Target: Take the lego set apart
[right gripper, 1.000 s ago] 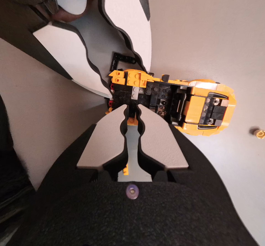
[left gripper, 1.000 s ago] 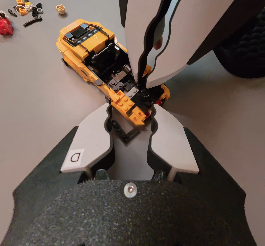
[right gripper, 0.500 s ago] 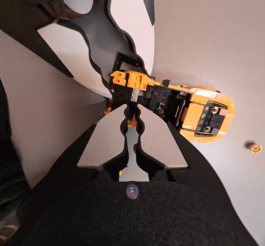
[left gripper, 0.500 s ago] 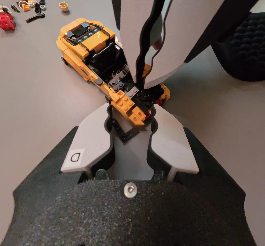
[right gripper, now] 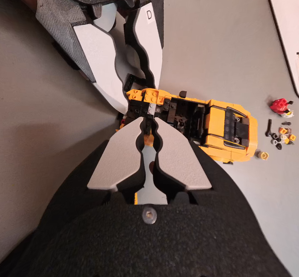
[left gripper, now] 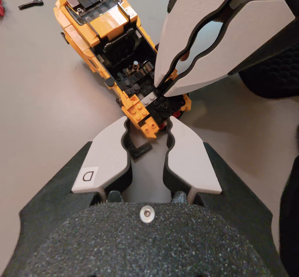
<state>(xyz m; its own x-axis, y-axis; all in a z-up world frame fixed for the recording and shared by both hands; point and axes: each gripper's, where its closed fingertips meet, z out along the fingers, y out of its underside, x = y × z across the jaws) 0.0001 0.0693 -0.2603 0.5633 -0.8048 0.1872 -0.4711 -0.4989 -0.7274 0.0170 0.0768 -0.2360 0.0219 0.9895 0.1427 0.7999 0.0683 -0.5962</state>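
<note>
The orange and black lego car (left gripper: 103, 31) lies on the grey table, roof off, black inside showing; it also shows in the right wrist view (right gripper: 216, 123). My left gripper (left gripper: 148, 122) is shut on the car's near end, one finger on each side; it shows from above in the right wrist view (right gripper: 140, 98). My right gripper (right gripper: 148, 120) is shut on a small black piece (right gripper: 147, 126) on top of that same end. In the left wrist view it (left gripper: 161, 89) comes in from the upper right. A black L-shaped piece (left gripper: 139, 149) lies on the table between my left fingers.
A heap of small loose pieces (right gripper: 281, 133), a red piece (right gripper: 280, 107) and a tan round piece (right gripper: 263, 155) lie beyond the car's far end. A white tray edge (right gripper: 288, 26) is at the far right. A dark textured object (left gripper: 275, 75) lies right of the car. Less than 4 cm separates the two grippers' tips.
The car has turned and come closer in the left wrist view. The right wrist camera has drawn back, so the loose pieces and tray now show. Both grippers keep their hold.
</note>
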